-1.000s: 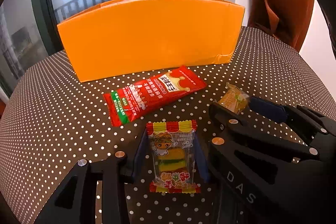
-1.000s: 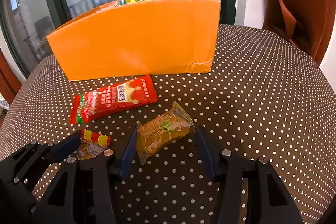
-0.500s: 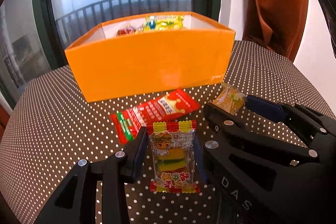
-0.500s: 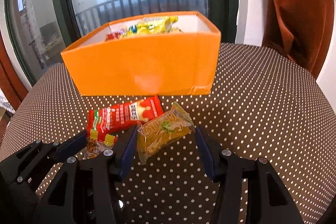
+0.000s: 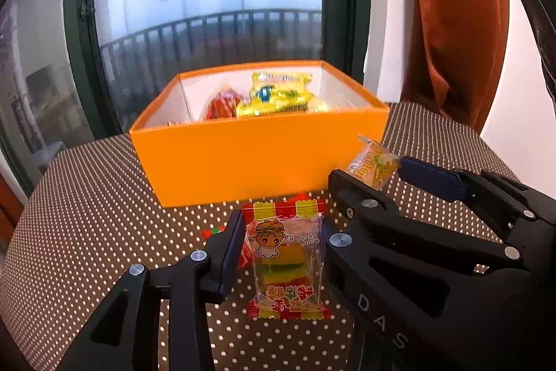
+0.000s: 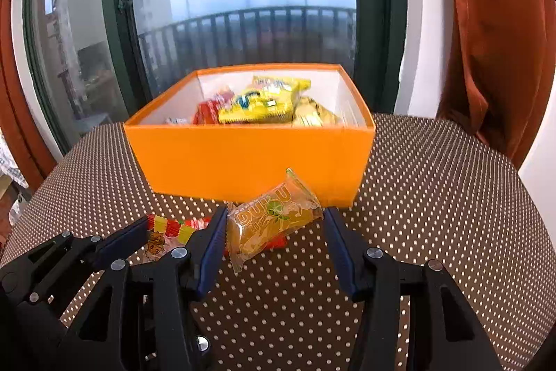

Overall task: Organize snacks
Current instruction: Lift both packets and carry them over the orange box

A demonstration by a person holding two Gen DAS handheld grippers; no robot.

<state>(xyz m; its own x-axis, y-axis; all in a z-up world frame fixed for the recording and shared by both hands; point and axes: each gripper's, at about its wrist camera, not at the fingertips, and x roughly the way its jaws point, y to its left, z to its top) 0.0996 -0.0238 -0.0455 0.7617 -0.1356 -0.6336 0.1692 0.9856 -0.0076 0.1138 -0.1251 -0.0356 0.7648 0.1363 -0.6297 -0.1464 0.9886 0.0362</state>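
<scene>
My left gripper (image 5: 283, 246) is shut on a clear burger-gummy packet (image 5: 286, 259) with red and yellow ends, held above the table. My right gripper (image 6: 274, 232) is shut on an orange jelly packet (image 6: 271, 221), also lifted; both show in each other's view, the jelly packet (image 5: 373, 164) and the gummy packet (image 6: 163, 233). An open orange box (image 5: 257, 155) stands ahead at the table's far side (image 6: 243, 159), holding several snacks, among them a yellow bag (image 6: 266, 101). A red snack packet (image 5: 215, 233) lies on the table below, mostly hidden.
The table has a brown cloth with white dots (image 6: 434, 197). A window with a railing (image 6: 243, 30) is behind the box. A rust curtain (image 6: 493, 33) hangs at the right.
Both grippers have risen with their packets and come nearer above the box front. The box's inside now shows. The red packet has dropped out of sight below.
</scene>
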